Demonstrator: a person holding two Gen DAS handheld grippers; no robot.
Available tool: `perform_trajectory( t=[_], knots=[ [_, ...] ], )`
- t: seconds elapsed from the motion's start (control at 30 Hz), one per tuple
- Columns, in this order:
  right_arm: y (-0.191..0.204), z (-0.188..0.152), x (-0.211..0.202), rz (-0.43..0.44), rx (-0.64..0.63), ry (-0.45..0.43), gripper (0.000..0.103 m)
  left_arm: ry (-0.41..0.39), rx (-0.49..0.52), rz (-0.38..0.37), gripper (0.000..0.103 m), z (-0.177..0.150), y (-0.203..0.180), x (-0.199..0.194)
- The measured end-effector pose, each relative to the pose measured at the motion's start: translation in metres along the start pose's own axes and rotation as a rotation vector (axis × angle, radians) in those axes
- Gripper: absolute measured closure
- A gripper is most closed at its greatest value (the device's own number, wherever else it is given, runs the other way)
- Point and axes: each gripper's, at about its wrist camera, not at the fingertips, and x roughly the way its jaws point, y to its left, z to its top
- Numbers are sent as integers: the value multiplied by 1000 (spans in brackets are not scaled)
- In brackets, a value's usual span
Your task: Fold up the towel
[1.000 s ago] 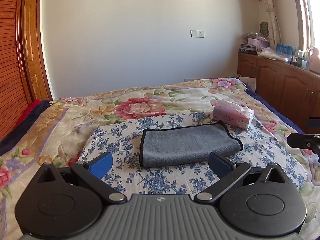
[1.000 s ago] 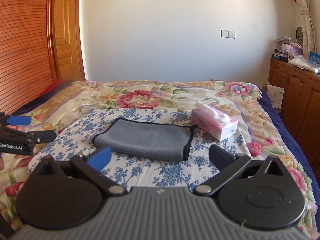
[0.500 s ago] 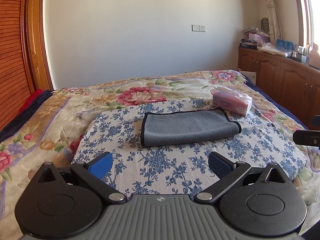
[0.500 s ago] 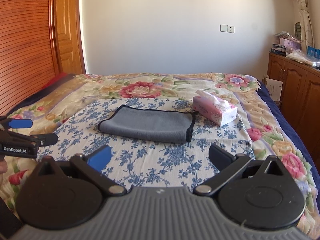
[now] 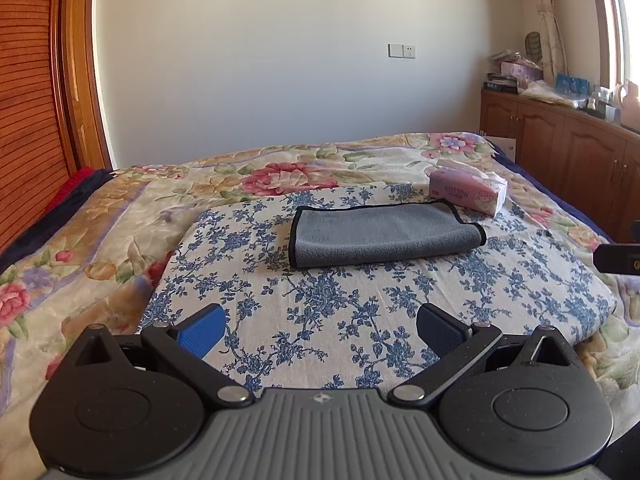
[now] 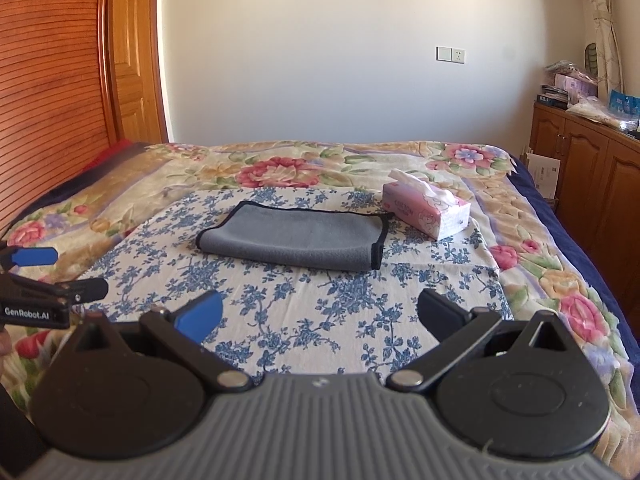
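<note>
A grey towel (image 5: pixel 384 234) with black trim lies folded flat on a blue-flowered cloth (image 5: pixel 328 300) on the bed; it also shows in the right wrist view (image 6: pixel 292 242). My left gripper (image 5: pixel 320 330) is open and empty, held back from the towel above the cloth's near part. My right gripper (image 6: pixel 320 316) is open and empty, also short of the towel. The left gripper's side (image 6: pixel 48 276) shows at the left edge of the right wrist view.
A pink tissue box (image 5: pixel 468 192) stands just past the towel's right end, also in the right wrist view (image 6: pixel 426 210). The floral bedspread (image 5: pixel 120 220) covers the bed. Wooden cabinets (image 5: pixel 560 144) line the right wall; a wooden door (image 6: pixel 128 60) stands at left.
Both grippers have pulled back and lifted away from the towel, which now looks smaller and farther. The towel has not moved. Both stay open.
</note>
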Motion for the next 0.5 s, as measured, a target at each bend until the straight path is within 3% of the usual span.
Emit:
perform_trajectory(
  t=[0.27, 0.5],
  knots=[
    [2, -5, 2, -22, -7, -9, 0, -15, 18, 9, 0, -9, -3, 0],
    [0, -7, 1, -34, -1, -33, 0, -33, -28, 2, 0, -13, 3, 1]
  ],
)
